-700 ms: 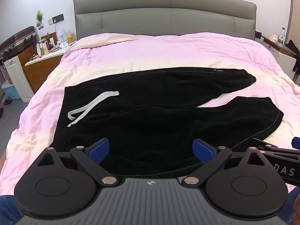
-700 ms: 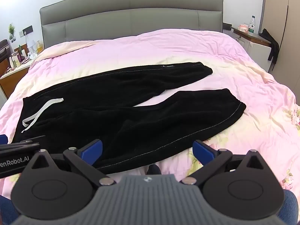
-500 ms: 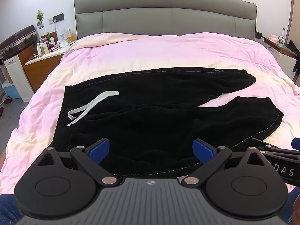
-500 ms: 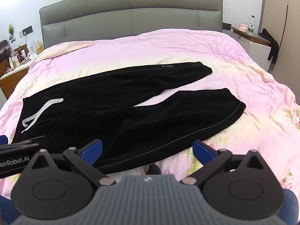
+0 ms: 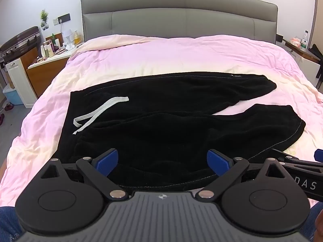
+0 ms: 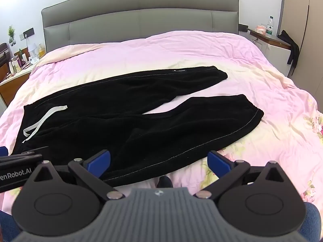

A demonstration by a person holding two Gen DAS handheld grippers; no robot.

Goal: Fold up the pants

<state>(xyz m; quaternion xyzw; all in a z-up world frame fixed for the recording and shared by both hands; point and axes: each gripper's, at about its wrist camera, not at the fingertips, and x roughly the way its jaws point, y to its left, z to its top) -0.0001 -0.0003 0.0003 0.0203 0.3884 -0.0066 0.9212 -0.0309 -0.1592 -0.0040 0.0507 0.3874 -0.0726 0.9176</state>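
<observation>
Grippers: left two-finger gripper with blue pads (image 5: 162, 162) and right two-finger gripper with blue pads (image 6: 159, 162) both had fingers spread wide, nothing between them — each hovered at the near edge of the bed.
Pants: black fleece jogger pants (image 5: 171, 125) lay flat across the pink duvet (image 5: 161, 56), waistband to the left, legs splayed apart toward the right.
Drawstring: white flat cord (image 5: 99, 114) rested on the fabric near the waistband.
Near hem: just beyond the left gripper's pads (image 5: 107, 161).
Headboard: grey padded headboard (image 6: 139, 14) stood behind the duvet.
Nightstand: cluttered wooden bedside cabinet (image 5: 46, 68) — far left.
</observation>
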